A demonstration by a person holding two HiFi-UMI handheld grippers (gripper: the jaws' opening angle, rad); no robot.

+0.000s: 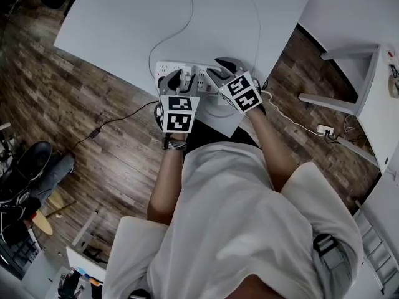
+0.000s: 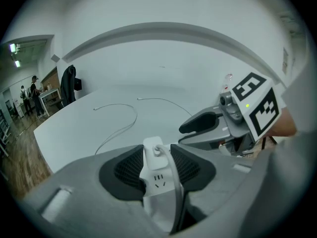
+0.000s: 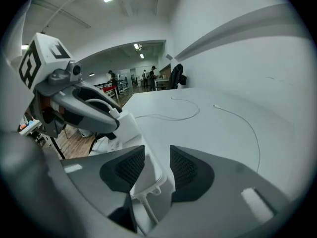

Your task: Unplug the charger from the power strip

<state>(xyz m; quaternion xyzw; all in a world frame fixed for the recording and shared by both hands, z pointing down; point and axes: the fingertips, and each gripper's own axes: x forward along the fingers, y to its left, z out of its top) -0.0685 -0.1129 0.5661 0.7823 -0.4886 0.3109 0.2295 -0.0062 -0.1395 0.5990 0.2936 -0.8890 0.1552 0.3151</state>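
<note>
1. Strip (image 1: pixel 163 69): white, lying at the near edge of the table (image 1: pixel 112 23), with both tongs down over it.
2. Charger (image 2: pixel 150 158): white block, standing upright in the strip, one socket beyond a free three-hole socket. It sits toward the strip's left half.
3. Cable (image 2: pixel 177 197): white, plugged into the charger's upper face. It runs back along the strip toward the left gripper's body.
4. Left gripper (image 2: pixel 157 152): over the strip's left half, tilted downward. Its jaws are parted, with the charger between the pad tips and close on both sides; no squeeze shows, so it counts as released.
5. Right gripper (image 3: pixel 157 155): over the strip's right end, tilted downward. Its jaws are spread wide and released, grasping nothing; the strip's end lies below the gap.
6. Cord (image 3: pixel 148 212): white, leaving the strip's right end under the right gripper.
7. Loose cables (image 1: pixel 187 17): thin and white, curling over the table beyond the strip.
</note>
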